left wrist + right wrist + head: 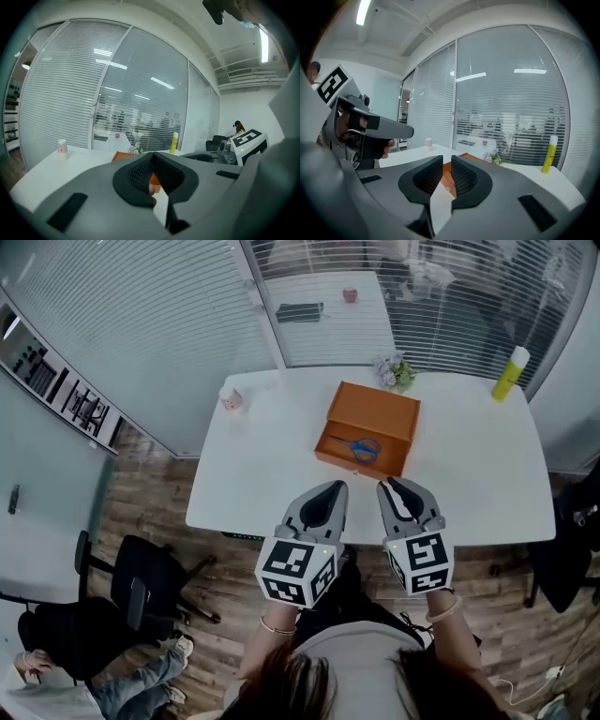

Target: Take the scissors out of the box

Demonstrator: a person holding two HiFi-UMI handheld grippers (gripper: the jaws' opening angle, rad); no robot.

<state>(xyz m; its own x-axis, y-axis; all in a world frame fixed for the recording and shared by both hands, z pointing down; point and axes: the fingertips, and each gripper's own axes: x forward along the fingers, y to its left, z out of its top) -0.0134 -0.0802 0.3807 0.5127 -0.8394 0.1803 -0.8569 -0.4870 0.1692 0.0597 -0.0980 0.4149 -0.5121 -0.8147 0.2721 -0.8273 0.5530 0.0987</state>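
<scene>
An open orange box (367,427) stands in the middle of the white table (469,474). Blue-handled scissors (361,448) lie inside it near its front wall. Both grippers hover above the table's near edge, pointing at the box and short of it. My left gripper (330,489) has its tips touching, with nothing between them. My right gripper (392,486) shows a narrow empty gap. In the left gripper view, the box (121,156) shows behind the left gripper (152,157). The right gripper view shows the box (468,156) just past the right gripper (446,161).
A yellow bottle (510,373) stands at the table's far right corner, a small potted flower (396,371) behind the box, and a small cup (232,400) at the far left. A black office chair (141,577) is left of the table. Glass walls with blinds (469,306) rise beyond.
</scene>
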